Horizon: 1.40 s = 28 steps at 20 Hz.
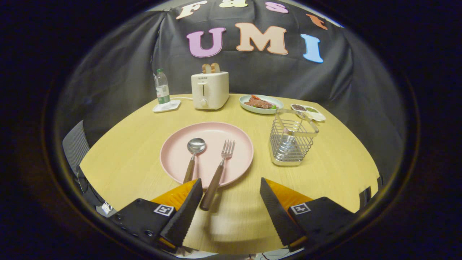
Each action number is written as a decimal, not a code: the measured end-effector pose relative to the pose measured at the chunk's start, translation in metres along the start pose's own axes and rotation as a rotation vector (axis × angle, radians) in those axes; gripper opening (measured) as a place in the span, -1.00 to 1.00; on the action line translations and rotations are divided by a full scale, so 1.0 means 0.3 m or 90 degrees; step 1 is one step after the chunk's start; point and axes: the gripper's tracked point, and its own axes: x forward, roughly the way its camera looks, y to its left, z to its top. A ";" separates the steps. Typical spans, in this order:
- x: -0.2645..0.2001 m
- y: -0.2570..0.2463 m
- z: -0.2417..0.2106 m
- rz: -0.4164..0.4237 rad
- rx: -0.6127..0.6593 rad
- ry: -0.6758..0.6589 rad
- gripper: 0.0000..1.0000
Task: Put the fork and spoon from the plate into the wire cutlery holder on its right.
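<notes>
Fork (pixel 218 169) and spoon (pixel 193 156) on pink plate (pixel 173 159), claw (pixel 231 186) wide apart, empty, just short.

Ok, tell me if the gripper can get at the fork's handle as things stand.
Probably yes. The gripper is open, and the fork lies on the pink plate with its handle end overhanging the rim, between the fingers. The spoon lies apart, beside it.

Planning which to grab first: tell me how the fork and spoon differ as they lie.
The fork has tines; the spoon has a round bowl. The fork's handle overhangs the pink plate between the open jaws of the gripper; the spoon's handle end hides behind the left finger. Both have brown handles, heads pointing away.
</notes>
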 end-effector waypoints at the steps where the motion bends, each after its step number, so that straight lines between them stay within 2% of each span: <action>1: 0.002 0.014 -0.007 0.010 0.001 0.008 0.92; 6: 0.016 0.067 -0.029 0.034 -0.015 0.027 0.43; 10: 0.030 0.080 -0.028 0.031 -0.029 0.035 0.05; 12: 0.034 0.053 -0.025 0.011 -0.025 0.037 -0.51; 15: 0.036 0.050 -0.030 0.010 -0.003 0.063 -0.73; 19: 0.039 0.050 -0.021 0.013 -0.003 0.068 -0.86; 28: -0.065 0.023 0.133 0.032 -0.026 0.034 -0.86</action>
